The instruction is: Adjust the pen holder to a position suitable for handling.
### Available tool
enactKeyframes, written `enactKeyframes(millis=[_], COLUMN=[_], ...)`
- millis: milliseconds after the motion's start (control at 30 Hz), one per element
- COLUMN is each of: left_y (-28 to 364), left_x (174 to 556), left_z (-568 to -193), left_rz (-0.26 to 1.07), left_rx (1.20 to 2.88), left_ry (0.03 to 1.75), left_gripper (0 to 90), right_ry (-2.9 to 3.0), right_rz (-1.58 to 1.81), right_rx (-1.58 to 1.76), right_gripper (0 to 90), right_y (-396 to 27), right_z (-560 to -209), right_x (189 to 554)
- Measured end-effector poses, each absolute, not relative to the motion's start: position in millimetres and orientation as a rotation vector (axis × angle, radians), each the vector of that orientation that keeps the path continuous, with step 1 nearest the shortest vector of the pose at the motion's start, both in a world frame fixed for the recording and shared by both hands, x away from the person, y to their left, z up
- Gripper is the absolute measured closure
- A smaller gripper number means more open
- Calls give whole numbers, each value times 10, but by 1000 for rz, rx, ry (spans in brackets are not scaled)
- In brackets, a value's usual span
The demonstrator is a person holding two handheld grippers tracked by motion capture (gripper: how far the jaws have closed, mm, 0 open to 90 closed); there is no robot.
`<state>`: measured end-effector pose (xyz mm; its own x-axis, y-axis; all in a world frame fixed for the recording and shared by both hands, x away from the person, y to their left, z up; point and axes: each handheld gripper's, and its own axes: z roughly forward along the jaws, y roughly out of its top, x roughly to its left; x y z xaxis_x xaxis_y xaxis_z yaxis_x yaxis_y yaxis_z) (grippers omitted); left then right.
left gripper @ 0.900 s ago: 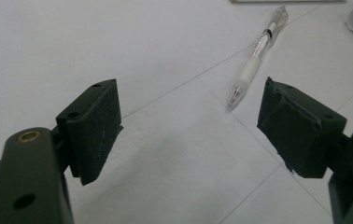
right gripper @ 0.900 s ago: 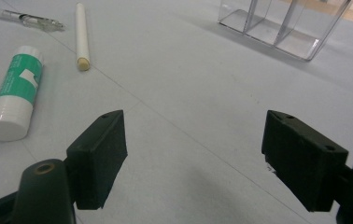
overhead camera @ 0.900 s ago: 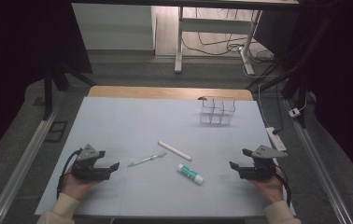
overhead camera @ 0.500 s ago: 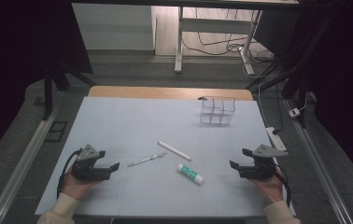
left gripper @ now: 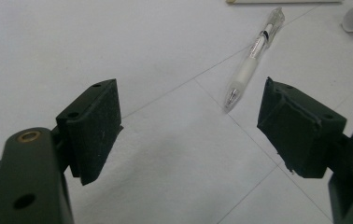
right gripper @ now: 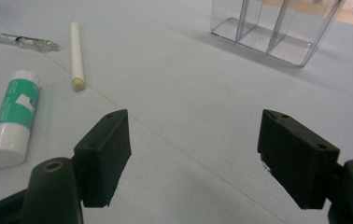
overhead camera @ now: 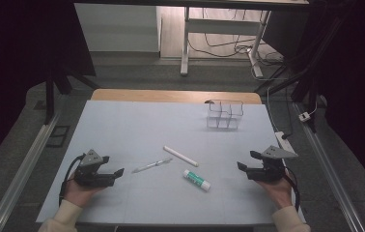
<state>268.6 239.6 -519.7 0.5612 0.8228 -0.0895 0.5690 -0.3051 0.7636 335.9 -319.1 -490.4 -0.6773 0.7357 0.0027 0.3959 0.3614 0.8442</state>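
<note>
Resting low on the pale table [overhead camera: 137,125], the left gripper [overhead camera: 114,174] sits at the near left and the right gripper [overhead camera: 245,162] at the near right, each held in a hand that comes in from the bottom edge. Compared with the earlier high views, nothing has shifted: both grippers keep the same spots and the same inward-pointing pose, and the things between them lie where they did. Both sets of jaws stand wide apart with nothing between them. In the left gripper view a clear pen [left gripper: 254,58] lies just ahead of the jaws, its tip toward them. Between the two grippers lie that pen, a white stick [overhead camera: 180,155] just beyond it, and a green-and-white glue stick [overhead camera: 196,179] nearer the person. A clear divided organiser [overhead camera: 224,115] stands upright at the far right of the table, well apart from everything else.
</note>
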Motion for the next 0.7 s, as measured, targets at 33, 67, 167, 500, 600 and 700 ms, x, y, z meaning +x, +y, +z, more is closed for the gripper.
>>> enactKeyframes(millis=[33, 67, 167, 500, 600, 700], left_y=[2397, 2396, 2393, 2394, 2398, 2397], left_x=[2687, 2686, 2688, 2691, 2694, 2697], left_z=[-5196, -5196, -5198, -5198, -5199, -5201], left_rz=[409, 408, 408, 409, 409, 410], left_rx=[2009, 2009, 2012, 2012, 2012, 2012], left_ry=[1116, 1115, 1113, 1113, 1114, 1116], left_gripper=[216, 215, 215, 215, 216, 215], right_ry=[2252, 2250, 2250, 2243, 2241, 2238], right_rz=[1237, 1240, 1232, 1211, 1209, 1203], right_rx=[993, 994, 1007, 1041, 1051, 1065], right_gripper=[252, 255, 262, 279, 283, 287], right_y=[-3187, -3181, -3160, -3085, -3085, -3091], right_z=[-4898, -4894, -4882, -4846, -4837, -4834], right_x=[3370, 3383, 3425, 3595, 3618, 3645])
